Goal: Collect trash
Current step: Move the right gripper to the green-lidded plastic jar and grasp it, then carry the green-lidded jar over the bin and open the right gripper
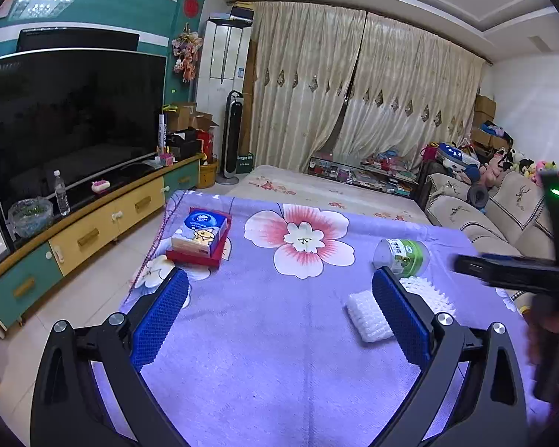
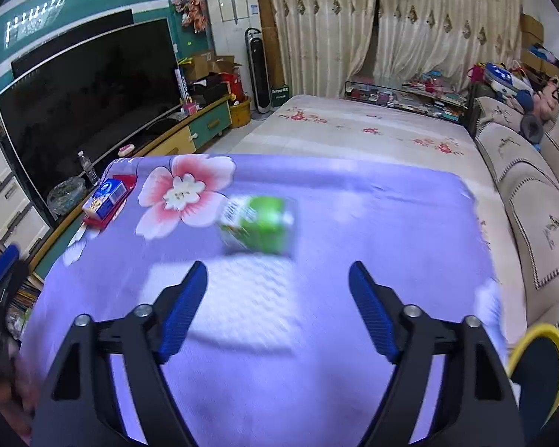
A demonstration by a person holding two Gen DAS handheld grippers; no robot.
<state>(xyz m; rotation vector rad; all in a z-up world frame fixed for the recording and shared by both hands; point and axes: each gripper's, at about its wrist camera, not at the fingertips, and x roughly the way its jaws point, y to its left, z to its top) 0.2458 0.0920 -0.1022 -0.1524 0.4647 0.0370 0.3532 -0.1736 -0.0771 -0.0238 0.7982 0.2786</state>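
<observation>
Green-labelled bottle (image 1: 401, 257), on its side on purple floral cloth (image 1: 279, 335), white foam netting (image 1: 369, 320) just beside. Left gripper (image 1: 279, 316) spread wide, holding nothing; right gripper (image 2: 277, 309) likewise agape and unloaded, above blurred netting, bottle ahead.

One green can (image 1: 401, 257), one tissue box (image 1: 201, 234), two white foam pieces (image 1: 369, 316) (possibly one, half hidden).
</observation>
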